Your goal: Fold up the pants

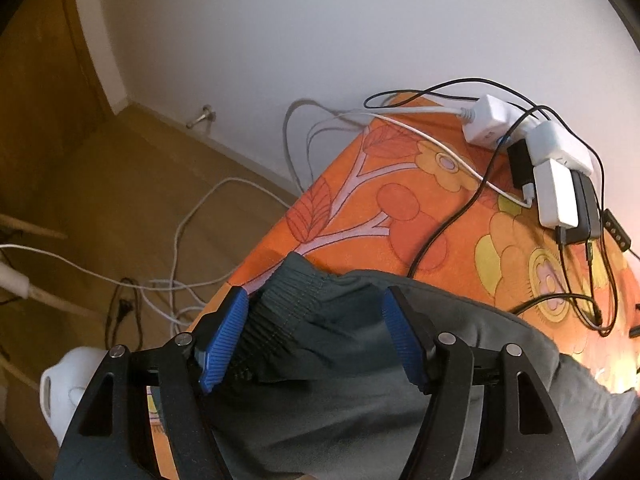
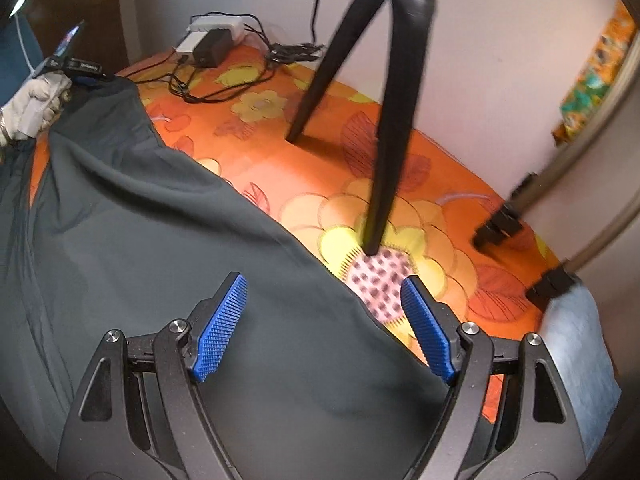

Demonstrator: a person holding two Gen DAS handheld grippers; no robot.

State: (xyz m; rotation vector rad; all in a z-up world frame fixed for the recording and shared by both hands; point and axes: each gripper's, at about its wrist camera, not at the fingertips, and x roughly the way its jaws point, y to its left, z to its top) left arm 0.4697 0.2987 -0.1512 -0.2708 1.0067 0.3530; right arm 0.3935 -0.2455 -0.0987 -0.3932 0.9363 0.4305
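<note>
Dark grey pants (image 2: 168, 240) lie across an orange flowered bed cover (image 2: 440, 216). In the left wrist view the elastic waistband (image 1: 292, 292) lies at the bed's corner, between the blue pads of my left gripper (image 1: 314, 316), which is open just above it. My right gripper (image 2: 324, 304) is open above the far edge of the pants fabric, one pad over the cloth and one over the bed cover. The left gripper and a gloved hand (image 2: 36, 104) show at the far left of the right wrist view.
A black tripod (image 2: 384, 112) stands on the bed right ahead of the right gripper. Chargers and a power strip (image 1: 536, 160) with tangled black and white cables lie at the bed's wall side. Cables (image 1: 180, 264) trail on the wooden floor. Another stand's feet (image 2: 504, 228) rest at the right.
</note>
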